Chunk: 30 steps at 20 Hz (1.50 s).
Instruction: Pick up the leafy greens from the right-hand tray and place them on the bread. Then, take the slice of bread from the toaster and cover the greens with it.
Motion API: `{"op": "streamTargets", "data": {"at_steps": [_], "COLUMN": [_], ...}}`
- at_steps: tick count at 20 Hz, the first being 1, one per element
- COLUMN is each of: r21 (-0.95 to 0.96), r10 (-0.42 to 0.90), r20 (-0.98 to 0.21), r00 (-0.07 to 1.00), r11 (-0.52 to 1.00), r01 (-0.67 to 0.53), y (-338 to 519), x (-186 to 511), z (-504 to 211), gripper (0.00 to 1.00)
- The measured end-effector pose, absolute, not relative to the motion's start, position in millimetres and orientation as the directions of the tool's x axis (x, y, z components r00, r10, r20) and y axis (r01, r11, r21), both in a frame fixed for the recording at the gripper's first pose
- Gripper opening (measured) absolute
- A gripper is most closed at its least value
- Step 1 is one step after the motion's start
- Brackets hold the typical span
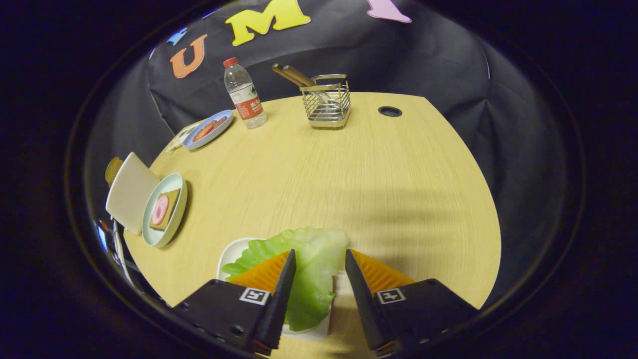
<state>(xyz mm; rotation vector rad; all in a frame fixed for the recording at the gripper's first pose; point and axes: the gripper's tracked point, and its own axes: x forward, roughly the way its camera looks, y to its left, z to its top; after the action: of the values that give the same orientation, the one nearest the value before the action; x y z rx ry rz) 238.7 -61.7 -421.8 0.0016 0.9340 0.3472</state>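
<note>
A pale green lettuce leaf [309, 269] lies on a white tray [230, 253] right under my gripper [320, 257]. The fingers stand apart on either side of the leaf's right part, a little above it, and I cannot see either one pressing on it. Off to the left, a light green plate [172, 182] holds a slice of bread [170, 202] with a pink round of meat [160, 210] on top. Just left of that plate stands a cream toaster [128, 192] with a brown slice of bread [112, 169] sticking out of it.
At the table's far side stand a water bottle [243, 94], a blue plate with food [207, 129] and a wire holder with chopsticks [326, 102]. A round cable hole [390, 111] sits at the back right. The wooden table [374, 174] drops off close on the right.
</note>
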Motion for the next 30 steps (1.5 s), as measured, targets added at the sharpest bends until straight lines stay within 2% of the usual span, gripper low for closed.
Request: {"op": "streamTargets", "data": {"at_steps": [1, 2, 3, 4, 5, 6, 9, 16, 20, 26, 30], "r21": [0.148, 0.127, 0.121, 0.100, 0.079, 0.074, 0.064, 0.048, 0.003, -0.003, -0.067], "r10": [0.296, 0.280, 0.277, 0.258, 0.234, 0.231, 0.217, 0.220, 0.177, 0.156, 0.105], "r20": [-0.783, -0.784, -0.782, -0.778, -0.777, -0.774, -0.759, -0.707, -0.655, -0.619, -0.626], "r00": [0.547, 0.554, 0.558, 0.573, 0.585, 0.590, 0.614, 0.673, 0.734, 0.770, 0.773], "r11": [0.943, 0.946, 0.946, 0.951, 0.957, 0.958, 0.963, 0.963, 0.973, 0.980, 0.980], "r01": [-0.299, -0.298, -0.299, -0.293, -0.279, -0.278, -0.262, -0.265, -0.232, -0.200, -0.187], "y": [-58.7, -60.4, -60.2, -62.3, -65.4, -63.7, -59.9, -36.5, -24.3, 16.9, 29.1], "x": [238.6, 239.2, 238.9, 242.3, 245.5, 246.3, 245.7, 222.0, 205.9, 173.9, 172.9], "z": [-421.3, -420.0, -420.2, -419.0, -419.8, -418.7, -410.6, -362.9, -326.3, -282.6, -289.6], "gripper": [0.46, 0.46, 0.29, 0.30, 0.20, 0.18, 0.02, 0.02, 0.02, 0.02, 0.01]}}
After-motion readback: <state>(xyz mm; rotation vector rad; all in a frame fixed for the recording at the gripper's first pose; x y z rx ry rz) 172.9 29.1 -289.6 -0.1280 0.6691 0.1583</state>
